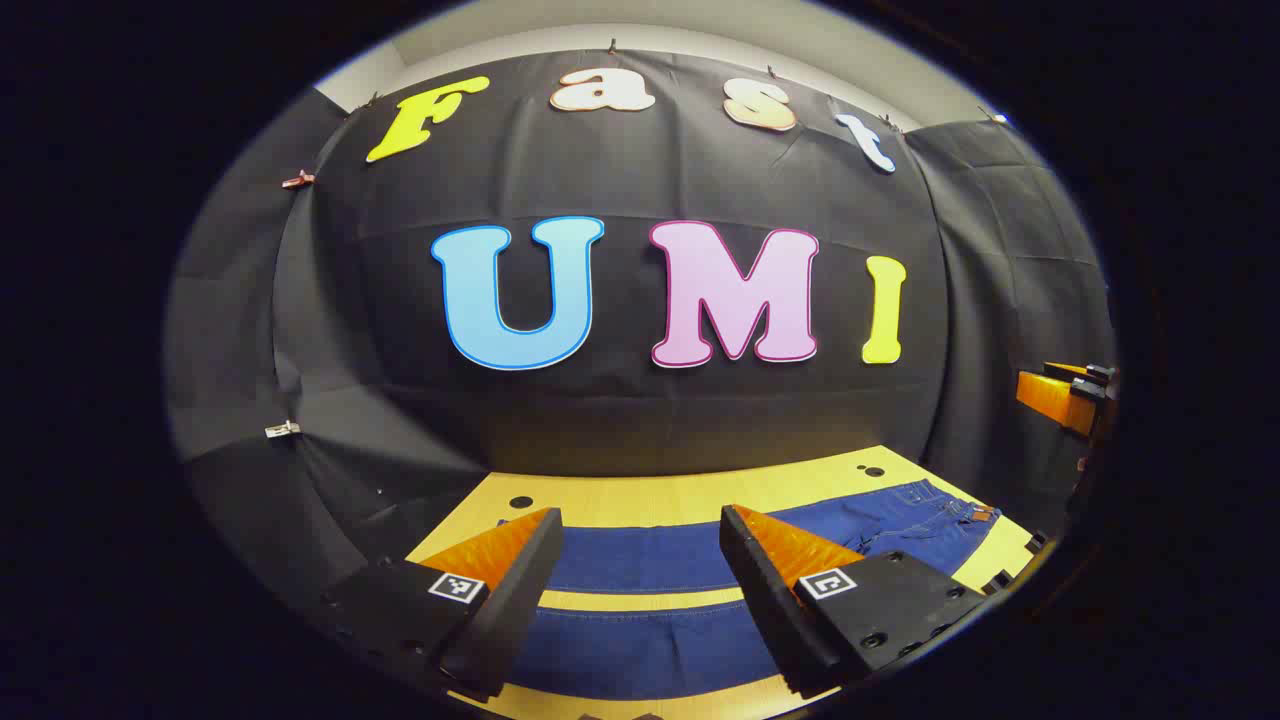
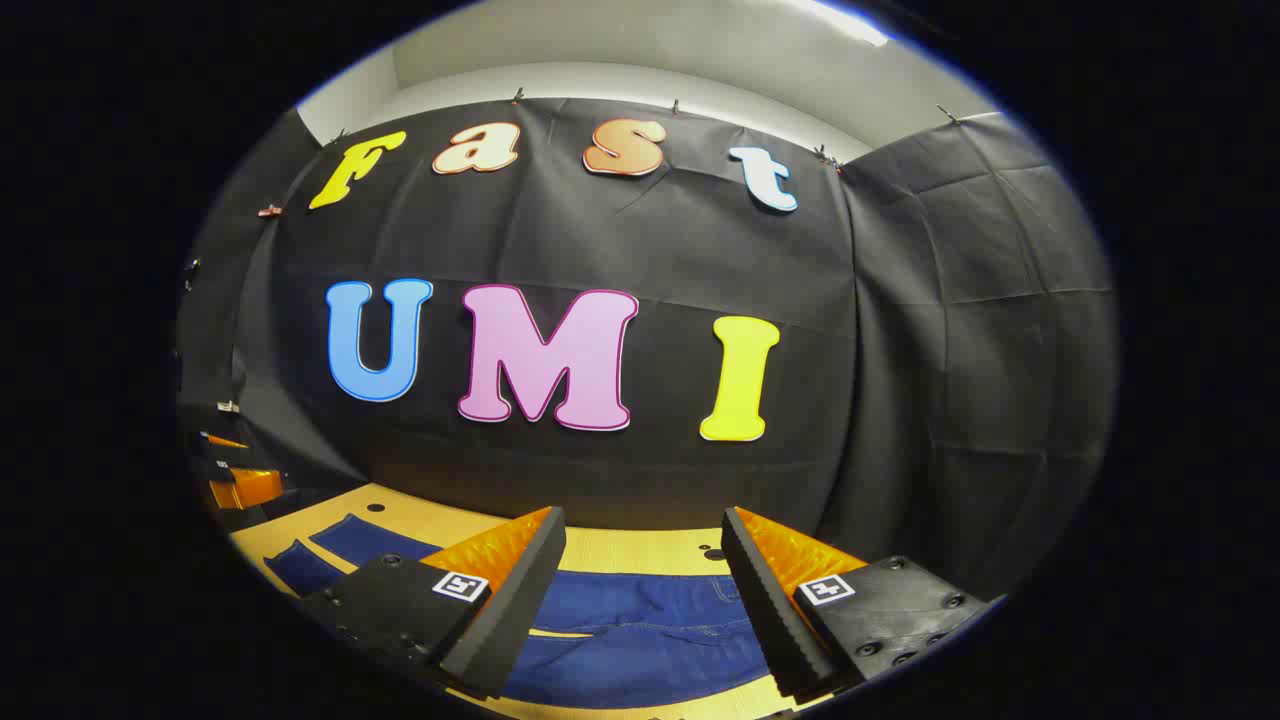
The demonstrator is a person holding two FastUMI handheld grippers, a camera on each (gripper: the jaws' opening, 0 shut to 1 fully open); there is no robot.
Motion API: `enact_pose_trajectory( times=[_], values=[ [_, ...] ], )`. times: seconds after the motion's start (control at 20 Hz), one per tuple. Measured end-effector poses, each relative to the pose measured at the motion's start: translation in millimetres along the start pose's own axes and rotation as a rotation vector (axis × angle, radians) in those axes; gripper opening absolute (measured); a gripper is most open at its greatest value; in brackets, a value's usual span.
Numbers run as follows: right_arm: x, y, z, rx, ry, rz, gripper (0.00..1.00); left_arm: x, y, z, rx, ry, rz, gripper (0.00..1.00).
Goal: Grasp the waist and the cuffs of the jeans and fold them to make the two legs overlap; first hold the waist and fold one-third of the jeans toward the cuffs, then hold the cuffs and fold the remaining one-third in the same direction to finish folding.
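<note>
Blue jeans [image 1: 650, 565] lie flat on the wooden table [image 1: 640, 495], the two legs side by side with a strip of table between them. In the left gripper view the waist [image 1: 950, 515] is toward the right. My left gripper [image 1: 640, 525] hovers open above the legs, nothing between its fingers. In the right gripper view the jeans [image 2: 640, 620] show their waist end with seams and a pocket below my right gripper [image 2: 640, 525], which is open and holds nothing. The leg cuffs [image 2: 320, 550] lie far left there.
The other gripper [image 1: 1065, 395] shows at the right edge of the left gripper view, and the other gripper [image 2: 235, 480] at the left edge of the right gripper view. The table has dark holes [image 1: 520, 501] near its back edge. Black cloth walls close the booth.
</note>
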State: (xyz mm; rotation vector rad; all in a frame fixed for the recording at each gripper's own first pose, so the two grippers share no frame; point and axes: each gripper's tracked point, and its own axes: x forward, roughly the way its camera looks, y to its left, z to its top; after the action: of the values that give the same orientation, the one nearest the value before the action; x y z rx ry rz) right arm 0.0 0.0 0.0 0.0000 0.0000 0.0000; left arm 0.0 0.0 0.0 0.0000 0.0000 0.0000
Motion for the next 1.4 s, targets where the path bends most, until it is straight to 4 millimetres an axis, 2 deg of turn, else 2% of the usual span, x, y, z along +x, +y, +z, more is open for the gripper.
enact_pose_trajectory(
  times=[0.2,0.45,0.75,1.05,1.1,1.25,1.4],
  values=[
    [4,5,-4,0.015,0.013,0.018,0.96,3,4,-5,0.01,0.013,0.01,0.98],
    [9,9,-18,0.002,0.042,0.036,0.96,5,11,-11,0.019,0.03,0.02,0.98],
    [18,2,-32,-0.079,0.072,0.051,0.96,8,28,-26,0.075,0.062,0.027,0.98],
    [32,-15,-44,-0.079,0.105,0.027,0.94,8,65,-61,0.165,0.137,0.066,0.99],
    [34,-17,-47,-0.081,0.11,0.026,0.96,7,73,-70,0.199,0.161,0.068,0.99],
    [40,-20,-53,-0.105,0.12,0.03,0.94,3,98,-98,0.289,0.243,0.051,0.98],
    [47,-19,-59,-0.133,0.125,0.042,0.96,-5,134,-136,0.392,0.357,0.052,0.99]
  ],
)
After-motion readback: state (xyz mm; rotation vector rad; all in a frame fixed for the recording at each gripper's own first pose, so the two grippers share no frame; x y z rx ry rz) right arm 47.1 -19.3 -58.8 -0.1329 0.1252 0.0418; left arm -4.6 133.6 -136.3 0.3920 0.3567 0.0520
